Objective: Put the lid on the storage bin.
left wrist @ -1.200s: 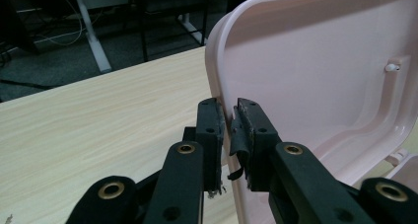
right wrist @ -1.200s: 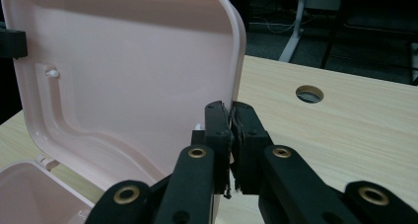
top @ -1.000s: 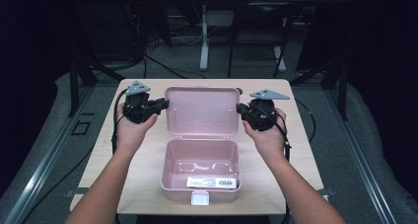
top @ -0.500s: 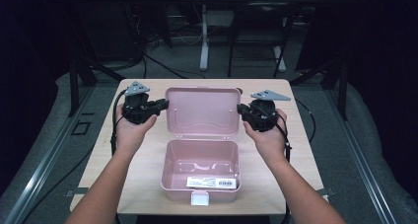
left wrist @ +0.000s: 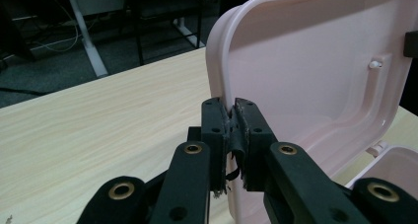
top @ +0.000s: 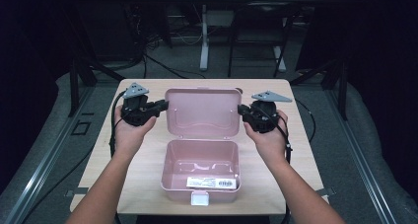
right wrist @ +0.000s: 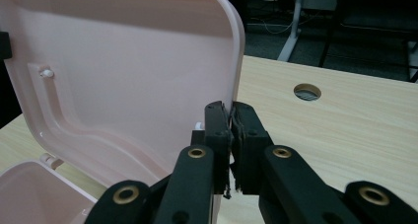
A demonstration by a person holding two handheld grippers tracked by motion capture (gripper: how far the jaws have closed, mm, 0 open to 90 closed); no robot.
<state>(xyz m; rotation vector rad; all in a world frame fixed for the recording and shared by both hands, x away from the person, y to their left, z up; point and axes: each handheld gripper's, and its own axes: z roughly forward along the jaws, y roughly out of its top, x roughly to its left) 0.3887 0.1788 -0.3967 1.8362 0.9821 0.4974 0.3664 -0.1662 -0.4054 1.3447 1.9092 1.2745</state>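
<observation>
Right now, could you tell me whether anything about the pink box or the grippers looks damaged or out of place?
Only the black padding on the left gripper and right gripper looks frayed, with loose threads. The lid they pinch stands upright and looks intact.

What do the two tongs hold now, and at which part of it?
Both hold the open pink lid: left tongs pinch its left side edge, right tongs its right side edge.
</observation>
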